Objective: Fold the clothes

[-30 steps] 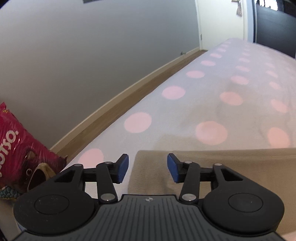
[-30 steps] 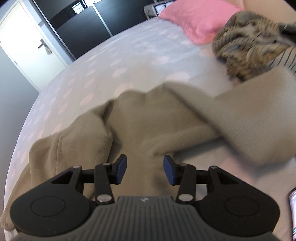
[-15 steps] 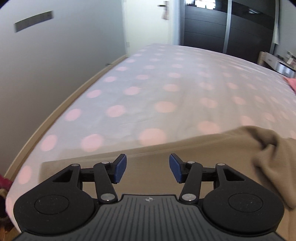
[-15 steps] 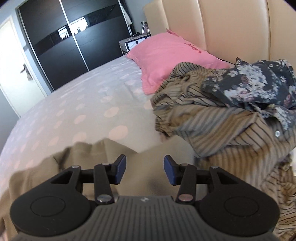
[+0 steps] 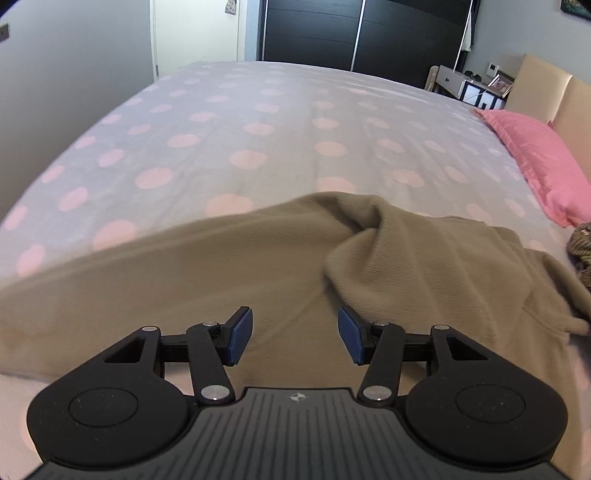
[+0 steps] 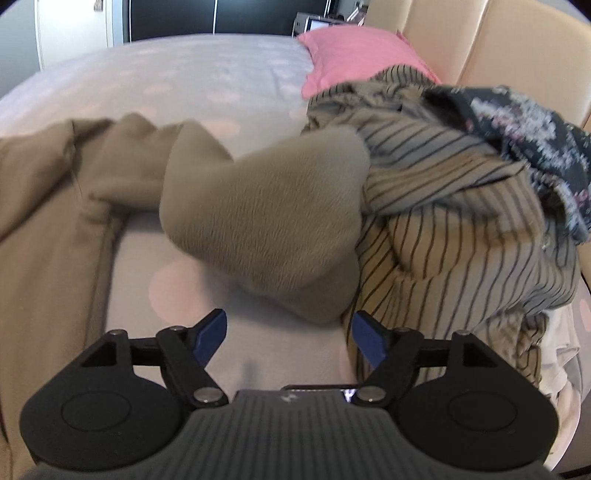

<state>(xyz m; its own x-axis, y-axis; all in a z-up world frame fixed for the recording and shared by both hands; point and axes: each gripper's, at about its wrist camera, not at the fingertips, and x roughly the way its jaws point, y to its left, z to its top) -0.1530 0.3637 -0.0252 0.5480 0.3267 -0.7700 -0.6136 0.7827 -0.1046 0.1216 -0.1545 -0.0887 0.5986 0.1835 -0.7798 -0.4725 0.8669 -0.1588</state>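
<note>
A tan sweater point(image 5: 229, 280) lies spread over the near part of the spotted bed. My left gripper point(image 5: 294, 338) hangs open above its flat body, nothing between the blue pads. In the right wrist view the sweater's sleeve point(image 6: 269, 229) lies bunched and blurred, leaning against a pile of clothes. My right gripper point(image 6: 288, 338) is just in front of the sleeve's near end. Its jaws are opening and only bed sheet shows between them.
A pile of clothes sits by the headboard: a striped shirt point(image 6: 461, 221) with a dark floral garment point(image 6: 524, 122) on top. A pink pillow point(image 5: 543, 162) lies at the head of the bed point(image 5: 258, 122). Dark wardrobe doors point(image 5: 362, 33) stand beyond.
Both views have swung toward the headboard. The left gripper travelled from the sweater's wall-side edge to over its body. The right gripper's jaws have spread wider and now face the sleeve and the pile.
</note>
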